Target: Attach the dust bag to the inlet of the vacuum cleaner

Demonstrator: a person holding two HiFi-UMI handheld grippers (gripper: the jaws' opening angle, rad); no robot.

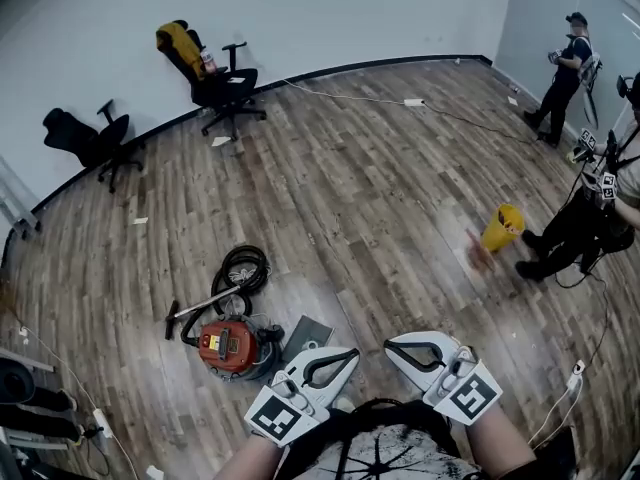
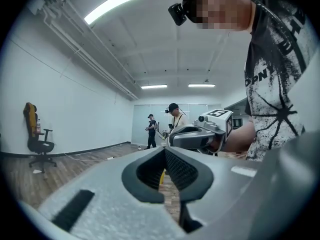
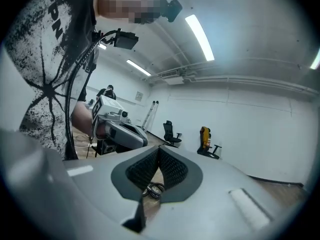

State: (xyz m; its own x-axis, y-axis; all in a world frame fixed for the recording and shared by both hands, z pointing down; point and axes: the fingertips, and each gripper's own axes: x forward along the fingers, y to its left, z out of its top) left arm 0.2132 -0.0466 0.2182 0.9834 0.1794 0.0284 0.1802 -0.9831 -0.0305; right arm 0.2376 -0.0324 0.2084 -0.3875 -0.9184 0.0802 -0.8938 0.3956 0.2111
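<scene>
A red vacuum cleaner stands on the wood floor at lower left in the head view, its black hose coiled just behind it. A flat grey piece, possibly the dust bag, lies right beside it. My left gripper and right gripper are held level close to my body, tips facing each other, both shut and empty, well above the vacuum. The left gripper view shows its shut jaws and the right gripper beyond. In the right gripper view, the left gripper and hose coil show.
A yellow bucket stands on the floor at right, near a crouching person. Another person stands at the far right corner. Two office chairs stand along the back wall. Cables and a power strip lie on the floor.
</scene>
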